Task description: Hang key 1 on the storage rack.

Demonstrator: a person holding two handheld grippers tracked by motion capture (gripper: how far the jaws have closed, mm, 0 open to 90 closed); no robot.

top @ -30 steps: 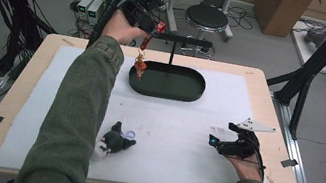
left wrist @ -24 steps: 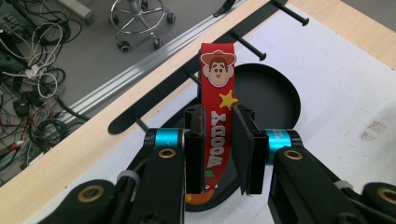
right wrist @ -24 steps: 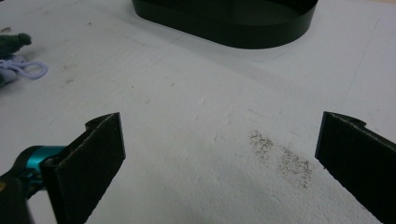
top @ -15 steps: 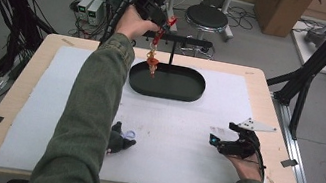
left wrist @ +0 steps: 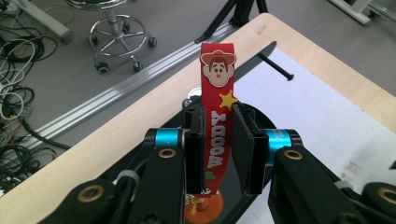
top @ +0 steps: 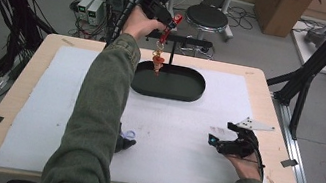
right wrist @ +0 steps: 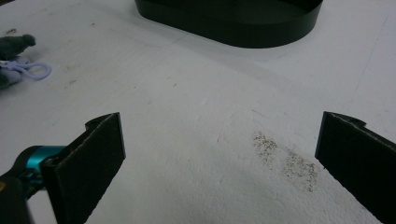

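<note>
Left gripper, raised above the far edge of the desk, with its two flat black jaws pressed against a red rubbery strap keychain. The strap is a smooth, flat band bearing a moulded cowboy face, a yellow star and white raised letters; in the high view it hangs from the gripper as a strap, a metal link and a small red-orange charm, suspended over the near end of the black oval tray. The tray is shallow, matte and round-ended, with a thin black T-shaped stand rising at its back rim.

Right gripper, held low over the near right part of the desk, its jaws spread wide with nothing between them (pads are dull black and blocky).

A white, slightly fibrous mat covers the pale wooden desk and carries a patch of dark specks. A small dark plush item with a lilac loop lies near the left sleeve. Beyond the desk: grey floor, a round black stool, cables and cardboard boxes.
</note>
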